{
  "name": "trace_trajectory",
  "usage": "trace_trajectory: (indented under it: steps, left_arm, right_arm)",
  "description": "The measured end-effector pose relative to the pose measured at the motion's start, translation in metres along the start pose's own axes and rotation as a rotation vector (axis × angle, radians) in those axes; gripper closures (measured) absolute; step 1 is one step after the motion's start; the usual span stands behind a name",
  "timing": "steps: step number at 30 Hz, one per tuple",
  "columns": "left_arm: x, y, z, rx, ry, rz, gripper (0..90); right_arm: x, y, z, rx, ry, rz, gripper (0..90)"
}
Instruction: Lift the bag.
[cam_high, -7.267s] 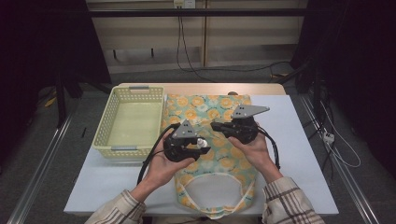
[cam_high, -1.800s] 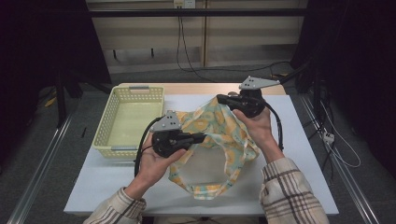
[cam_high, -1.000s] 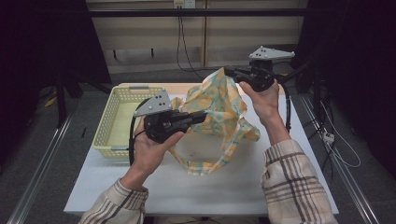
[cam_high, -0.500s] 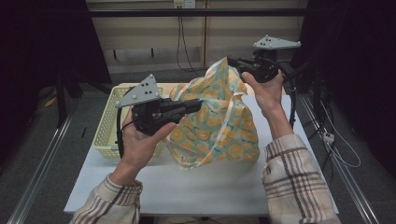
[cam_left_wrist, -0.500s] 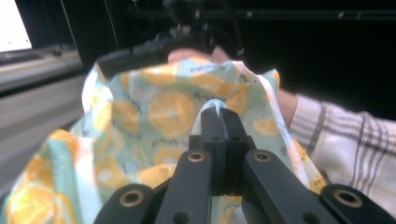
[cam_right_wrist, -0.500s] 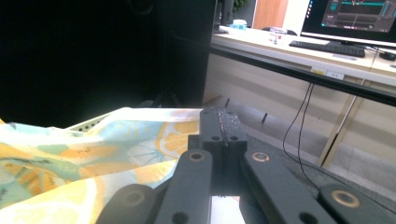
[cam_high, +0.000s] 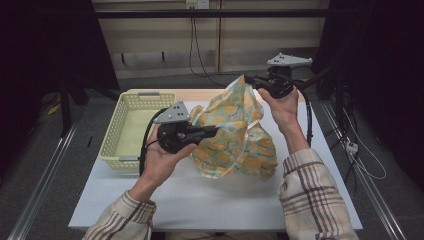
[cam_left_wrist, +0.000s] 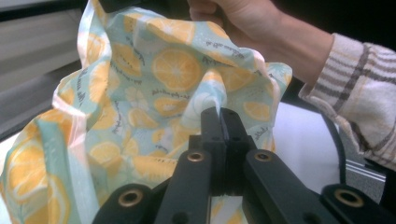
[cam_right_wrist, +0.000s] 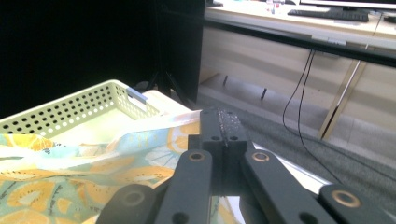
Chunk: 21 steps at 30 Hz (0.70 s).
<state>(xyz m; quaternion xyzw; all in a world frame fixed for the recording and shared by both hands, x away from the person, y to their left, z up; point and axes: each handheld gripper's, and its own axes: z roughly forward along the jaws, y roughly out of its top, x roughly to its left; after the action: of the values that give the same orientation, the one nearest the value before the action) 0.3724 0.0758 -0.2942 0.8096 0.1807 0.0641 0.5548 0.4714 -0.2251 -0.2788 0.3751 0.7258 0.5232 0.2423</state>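
A soft cloth bag with orange slices printed on pale green fabric (cam_high: 235, 132) sits in the middle of the high view, held up over the white table (cam_high: 200, 195). Its bottom edge rests on the table top, and the rest of it hangs up in the air.

The left gripper (cam_high: 212, 131), a black tool in the person's left hand (cam_high: 160, 160), is near the middle of the frame. Its jaws are pressed together on a fold of the bag. In the left gripper view, the two black jaws meet tight, and a bit of the cloth bag (cam_left_wrist: 154, 84) is pinched at their tips.

The right gripper (cam_high: 248, 79) is in the upper right of the high view, held by the right hand (cam_high: 282, 107). It is higher than the left one. Its jaws are pinching the top corner of the bag. In the right gripper view the jaws are closed, with the pale trim of the cloth bag (cam_right_wrist: 93, 154) caught under them.

A pale yellow plastic basket with small holes in its sides (cam_high: 119, 131) stands on the table at the left of the frame, just beside the bag.
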Motion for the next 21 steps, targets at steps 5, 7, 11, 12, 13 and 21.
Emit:
trace_trajectory:
  steps: [5,7,11,12,13,21]
  left_arm:
    - [0.006,-0.009,0.008,0.028,0.006,-0.019,89.3]
    - [0.007,-0.011,0.011,0.034,0.007,-0.021,88.9]
    - [0.010,-0.013,0.018,0.047,0.021,-0.024,87.6]
    - [0.010,-0.014,0.021,0.052,0.033,-0.016,86.9]
    - [0.011,-0.015,0.023,0.057,0.035,-0.015,86.5]
    - [0.019,-0.024,0.029,0.051,0.072,-0.056,64.1]
  right_arm:
    - [-0.007,-0.009,0.003,0.020,-0.006,0.013,90.0]
    - [-0.008,-0.011,0.003,0.026,-0.007,0.014,90.0]
    - [-0.010,-0.016,0.004,0.042,-0.011,0.013,90.0]
    - [-0.011,-0.018,0.005,0.048,-0.012,0.013,90.0]
    - [-0.011,-0.021,0.006,0.053,-0.012,0.015,90.0]
    - [-0.011,-0.031,0.010,0.078,-0.017,0.021,80.5]
